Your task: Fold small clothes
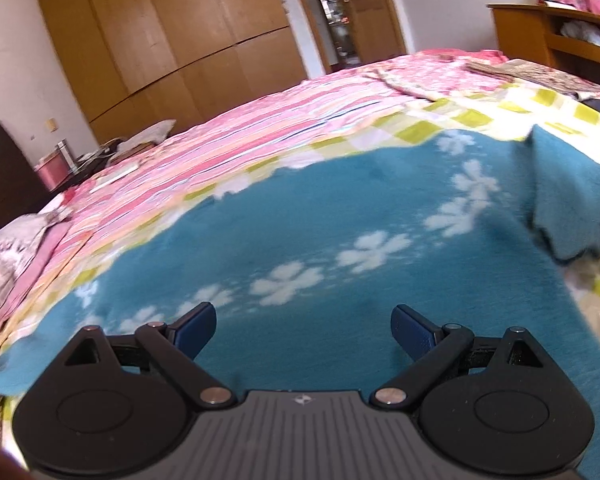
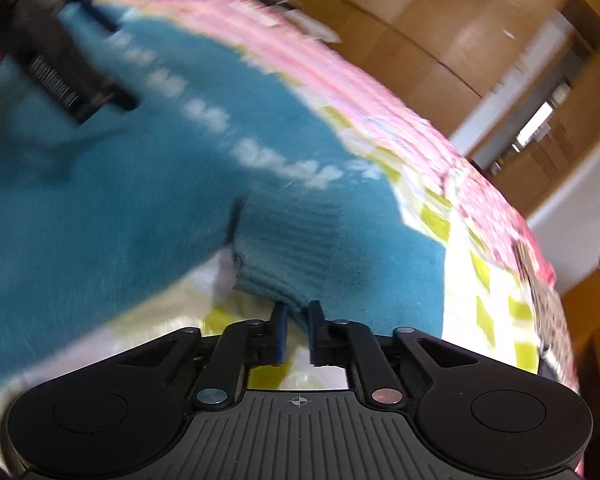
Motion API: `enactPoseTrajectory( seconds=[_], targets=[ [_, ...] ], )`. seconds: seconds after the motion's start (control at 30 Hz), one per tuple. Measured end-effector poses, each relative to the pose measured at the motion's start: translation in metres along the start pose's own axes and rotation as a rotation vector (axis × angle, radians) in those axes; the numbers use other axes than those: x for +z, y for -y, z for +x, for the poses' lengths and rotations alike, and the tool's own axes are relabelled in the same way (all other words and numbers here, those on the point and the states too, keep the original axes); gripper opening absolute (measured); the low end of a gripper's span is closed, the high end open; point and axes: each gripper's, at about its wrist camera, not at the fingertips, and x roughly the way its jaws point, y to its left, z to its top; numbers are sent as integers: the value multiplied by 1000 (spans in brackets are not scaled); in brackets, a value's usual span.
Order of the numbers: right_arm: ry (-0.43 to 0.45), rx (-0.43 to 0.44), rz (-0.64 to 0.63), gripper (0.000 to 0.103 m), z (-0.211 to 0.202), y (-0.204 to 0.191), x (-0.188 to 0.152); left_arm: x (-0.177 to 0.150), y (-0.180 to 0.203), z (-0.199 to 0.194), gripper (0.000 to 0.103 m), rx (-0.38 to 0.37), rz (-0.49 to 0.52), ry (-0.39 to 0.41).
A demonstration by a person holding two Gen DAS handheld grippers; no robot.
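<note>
The bed [image 1: 340, 92], covered with a pink striped sheet [image 1: 236, 140] and a yellow-green checked cloth [image 1: 452, 116], fills most of the left wrist view; a wooden wardrobe [image 1: 172, 28] stands behind it.

The teal sweater [image 1: 320, 216] lies spread on the checked cloth, directly ahead of and beneath the left gripper. A row of white flower motifs [image 1: 372, 250] crosses it, rising toward the right in the left wrist view. Its overall long axis cannot be told, since its edges run out of both views.

One ribbed cuff [image 2: 292, 248] of a sleeve points toward the right gripper; in the left wrist view that sleeve is lifted and folded over at the far right edge of the garment.

Left gripper [image 1: 304, 332]: its jaws stand wide apart above the sweater, holding nothing.

Right gripper [image 2: 296, 332]: its jaws are drawn close, pinching the cuff between them. This view is motion-blurred.
</note>
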Motion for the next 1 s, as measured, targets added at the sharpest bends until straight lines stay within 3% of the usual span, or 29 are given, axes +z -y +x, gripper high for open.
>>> enactPoseTrajectory(
  seconds=[0.3, 0.53, 0.67, 0.77, 0.93, 1.0],
  targets=[
    [115, 88, 374, 0, -35, 29, 52, -17, -67, -1, 100, 116, -70, -56],
    [193, 193, 487, 0, -55, 20, 93, -43, -124, -18, 100, 205, -86, -72],
    [215, 164, 386, 0, -67, 12, 107, -54, -147, -25, 100, 202, -157, -89],
    [158, 63, 308, 0, -62, 12, 94, -60, -150, -31, 100, 150, -224, -81],
    [11, 6, 156, 11, -39, 5, 49, -60, -120, -26, 100, 130, -186, -55],
    [-30, -14, 60, 25, -27, -2, 32, -57, -103, -20, 100, 127, -143, -52]
  ],
)
